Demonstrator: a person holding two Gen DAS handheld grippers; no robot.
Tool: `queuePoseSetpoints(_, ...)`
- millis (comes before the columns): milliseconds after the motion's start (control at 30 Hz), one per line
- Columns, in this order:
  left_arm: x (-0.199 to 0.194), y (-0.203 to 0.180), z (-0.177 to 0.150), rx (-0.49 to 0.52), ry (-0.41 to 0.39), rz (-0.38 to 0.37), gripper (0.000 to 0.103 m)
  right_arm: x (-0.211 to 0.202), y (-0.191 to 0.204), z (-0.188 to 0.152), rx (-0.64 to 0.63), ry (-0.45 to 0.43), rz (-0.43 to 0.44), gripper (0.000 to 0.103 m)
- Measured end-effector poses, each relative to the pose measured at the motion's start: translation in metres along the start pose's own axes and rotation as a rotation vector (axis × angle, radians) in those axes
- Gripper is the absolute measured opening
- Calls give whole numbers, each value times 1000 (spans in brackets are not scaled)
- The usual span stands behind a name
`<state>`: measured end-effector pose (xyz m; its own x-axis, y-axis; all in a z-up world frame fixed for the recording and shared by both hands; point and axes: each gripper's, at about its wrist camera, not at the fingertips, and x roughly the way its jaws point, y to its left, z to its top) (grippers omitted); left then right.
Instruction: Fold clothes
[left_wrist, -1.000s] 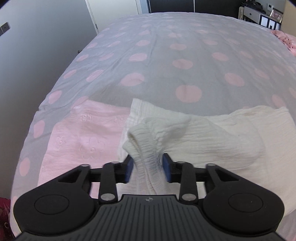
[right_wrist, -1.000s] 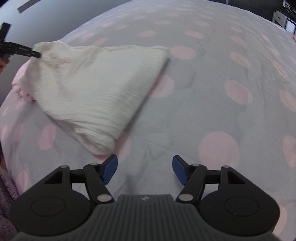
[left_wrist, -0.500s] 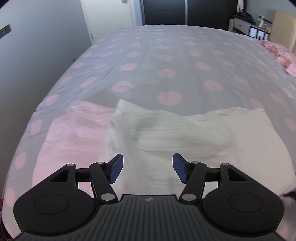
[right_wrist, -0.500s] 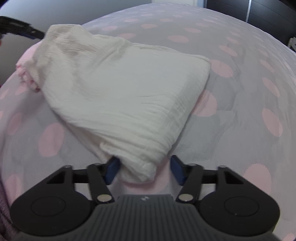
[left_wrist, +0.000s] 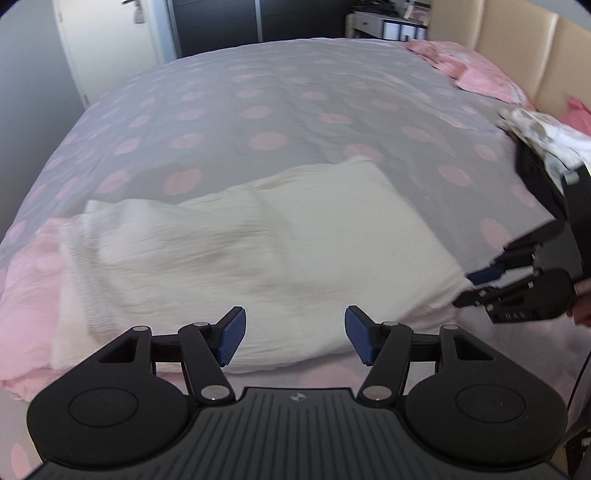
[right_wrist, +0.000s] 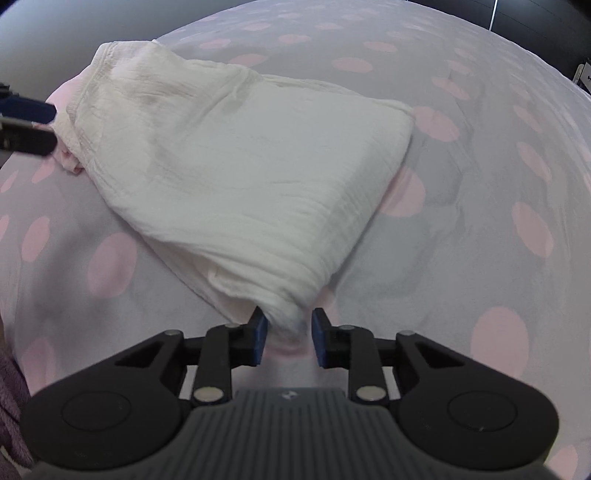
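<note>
The right gripper (right_wrist: 287, 334) pinches a corner of the folded cream crinkled-cotton garment (right_wrist: 251, 158) on the grey pink-dotted bedspread (right_wrist: 480, 177), while the left gripper (left_wrist: 294, 339) hovers wide apart, empty.

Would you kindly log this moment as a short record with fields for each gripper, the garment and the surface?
left gripper: open, empty, above the near edge of the white garment
right gripper: shut on a corner of the white garment
white garment: folded, lying partly over a pink garment
surface: bed cover, grey with pink dots
</note>
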<state>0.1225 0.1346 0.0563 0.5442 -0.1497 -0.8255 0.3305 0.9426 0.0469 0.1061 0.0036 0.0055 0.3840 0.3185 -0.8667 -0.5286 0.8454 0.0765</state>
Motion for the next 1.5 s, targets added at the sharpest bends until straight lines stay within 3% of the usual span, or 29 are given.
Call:
queuePoseSetpoints(233, 12, -68, -3, 86, -52, -54, 58, -27, -17, -15, 23, -12, -7, 44)
queuePoseSetpoints(300, 17, -88, -2, 121, -73, -74, 62, -32, -23, -20, 33, -13, -10, 45)
queuePoseSetpoints(633, 70, -151, 12, 154, -85, -36, 69, -47, -56, -49, 86, -11, -33, 51)
queuePoseSetpoints(933, 137, -180, 7, 194, 75, 82, 69, -60, -92, -66, 166, -22, -42, 55)
queuePoseSetpoints(1033, 145, -173, 8, 163, 99, 81, 68, -64, -102, -69, 187, -28, -51, 57)
queuePoseSetpoints(1100, 146, -168, 9, 140, 105, 72, 61, -67, -105, -71, 196, -31, -54, 57)
queuePoseSetpoints(1167, 144, -159, 12, 120, 109, 63, 40, -69, -107, -73, 199, -30, -57, 57)
queuePoseSetpoints(1267, 138, -140, 14, 55, 112, 20, 23, -71, -106, -76, 201, -28, -64, 57)
queuePoseSetpoints(1500, 97, -144, 7, 137, 74, -54, 19, -79, -103, -80, 186, -51, -60, 57)
